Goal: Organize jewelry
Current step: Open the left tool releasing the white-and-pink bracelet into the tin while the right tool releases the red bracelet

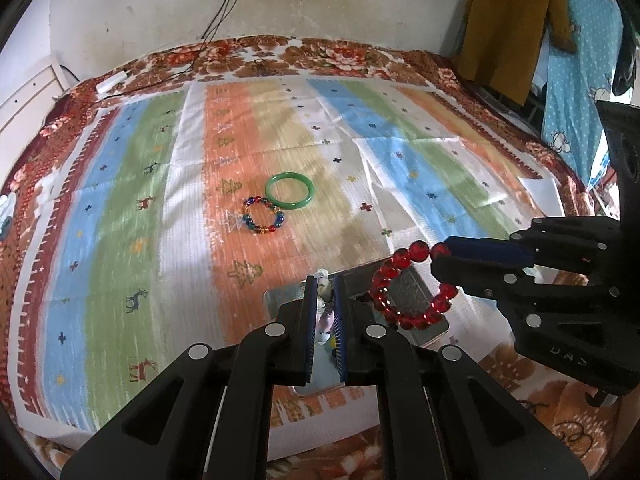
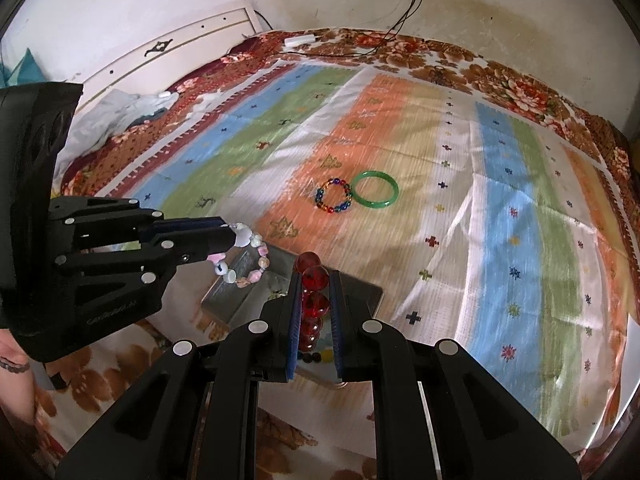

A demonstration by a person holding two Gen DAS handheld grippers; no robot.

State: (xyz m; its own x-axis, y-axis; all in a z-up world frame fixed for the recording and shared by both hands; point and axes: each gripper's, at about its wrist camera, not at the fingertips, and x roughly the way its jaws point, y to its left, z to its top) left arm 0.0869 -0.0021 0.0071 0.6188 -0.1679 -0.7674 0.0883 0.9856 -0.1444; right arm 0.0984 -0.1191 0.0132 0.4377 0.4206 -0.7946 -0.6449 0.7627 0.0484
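I've got the red bead bracelet pinched in my right tool, jaws clamped on a few beads with the rest of the loop hanging free below, and the pastel bead bracelet gripped the same way in my left tool. Both dangle just above the shiny metal tray at the near edge of the bed, neither touching it as far as I can tell. The step in hand looks like dropping these two into the tray. To do it well I'd lower each loop until the hanging beads rest on the tray floor before I part the jaws, since round beads will roll or bounce off a slick tray if let go from height. I'd also keep the two loops apart so they don't tangle, red toward the right side, pastel toward the left. Farther out on the striped cloth the multicolor bead bracelet and the green bangle lie side by side, edges touching or nearly so, waiting. There's some motion blur, so the tray's exact rim height is hard to judge.
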